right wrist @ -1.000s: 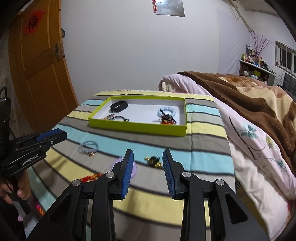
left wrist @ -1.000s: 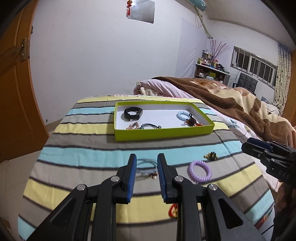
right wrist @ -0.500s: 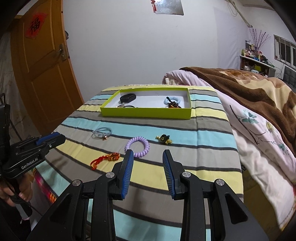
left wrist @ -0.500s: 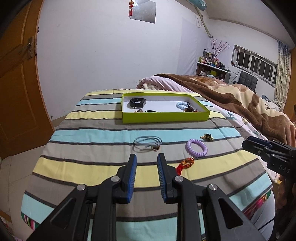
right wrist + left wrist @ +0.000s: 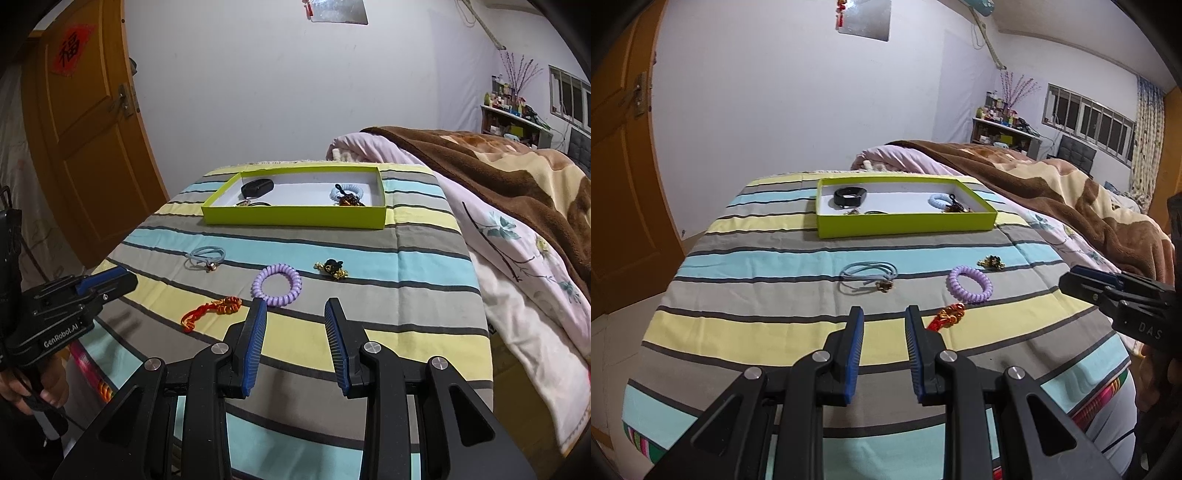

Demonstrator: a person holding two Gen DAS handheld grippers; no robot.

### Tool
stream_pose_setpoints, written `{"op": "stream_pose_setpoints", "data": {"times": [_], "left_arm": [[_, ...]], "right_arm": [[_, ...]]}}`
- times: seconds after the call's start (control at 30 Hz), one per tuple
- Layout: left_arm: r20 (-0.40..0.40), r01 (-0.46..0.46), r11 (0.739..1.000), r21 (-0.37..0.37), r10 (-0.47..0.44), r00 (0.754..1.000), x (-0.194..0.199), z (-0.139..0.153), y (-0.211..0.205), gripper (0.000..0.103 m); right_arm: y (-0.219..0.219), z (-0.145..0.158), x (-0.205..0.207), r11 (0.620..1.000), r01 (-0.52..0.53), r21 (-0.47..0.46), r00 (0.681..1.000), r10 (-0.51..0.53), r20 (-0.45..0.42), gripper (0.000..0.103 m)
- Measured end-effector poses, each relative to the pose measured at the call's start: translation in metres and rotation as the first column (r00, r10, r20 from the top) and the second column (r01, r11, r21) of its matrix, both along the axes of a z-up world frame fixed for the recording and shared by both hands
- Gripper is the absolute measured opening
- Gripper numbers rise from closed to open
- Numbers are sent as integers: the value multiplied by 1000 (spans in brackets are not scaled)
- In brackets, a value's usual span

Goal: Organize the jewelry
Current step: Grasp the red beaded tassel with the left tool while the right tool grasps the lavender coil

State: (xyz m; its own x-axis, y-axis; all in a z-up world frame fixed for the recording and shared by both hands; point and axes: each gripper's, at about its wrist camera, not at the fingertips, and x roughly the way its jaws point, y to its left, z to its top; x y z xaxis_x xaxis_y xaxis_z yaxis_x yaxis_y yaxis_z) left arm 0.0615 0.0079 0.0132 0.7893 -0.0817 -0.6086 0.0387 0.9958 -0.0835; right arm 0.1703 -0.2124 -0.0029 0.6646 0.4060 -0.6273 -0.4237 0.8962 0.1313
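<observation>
A lime-green box (image 5: 905, 224) (image 5: 295, 218) sits at the far end of the striped cloth and holds a black band (image 5: 849, 195), a light-blue coil tie (image 5: 940, 200) and small pieces. On the cloth lie a grey-blue hair tie (image 5: 868, 275) (image 5: 205, 255), a purple coil tie (image 5: 969, 284) (image 5: 277, 285), a red knot charm (image 5: 947, 315) (image 5: 210, 312) and a black-gold charm (image 5: 991, 263) (image 5: 332, 268). My left gripper (image 5: 884, 314) is open and empty, short of the hair tie. My right gripper (image 5: 295, 308) is open and empty, just short of the purple tie.
A bed with a brown blanket (image 5: 498, 170) and pink floral sheet (image 5: 517, 266) lies along the right. An orange door (image 5: 85, 129) stands at the left. The cloth's near edge drops off below both grippers.
Both grippers have pulled back and away from the cloth, so the loose jewelry now lies farther ahead. Both jaws stay open and empty.
</observation>
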Motion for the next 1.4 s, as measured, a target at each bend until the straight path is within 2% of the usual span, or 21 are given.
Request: {"op": "stream_pose_setpoints", "data": {"times": [0.63, 0.8, 0.83, 0.9, 1.0, 1.33, 1.4], "left_arm": [[-101, 135, 991, 17, -133, 986, 28, -31, -38, 24], [-147, 135, 989, 55, -125, 981, 35, -43, -46, 23], [-143, 130, 990, 62, -120, 982, 35, -43, -46, 21], [-139, 120, 989, 83, -107, 984, 36, -44, -46, 11], [-137, 111, 992, 53, -103, 985, 37, -43, -40, 8], [-107, 69, 997, 20, -67, 992, 38, -37, -21, 6], [-101, 59, 998, 9, -58, 993, 38, -35, -16, 6]], "right_arm": [[7, -16, 17, 1000, -12, -9, 999, 11, -51, 34], [13, -22, 26, 1000, -18, -13, 998, 17, -68, 34], [15, -23, 28, 1000, -20, -15, 997, 19, -72, 34], [18, -26, 33, 1000, -25, -19, 996, 23, -80, 33], [25, -30, 41, 999, -33, -28, 995, 30, -98, 33], [51, -47, 74, 994, -61, -91, 986, 45, -163, 33], [53, -49, 79, 993, -58, -100, 985, 40, -170, 29]]}}
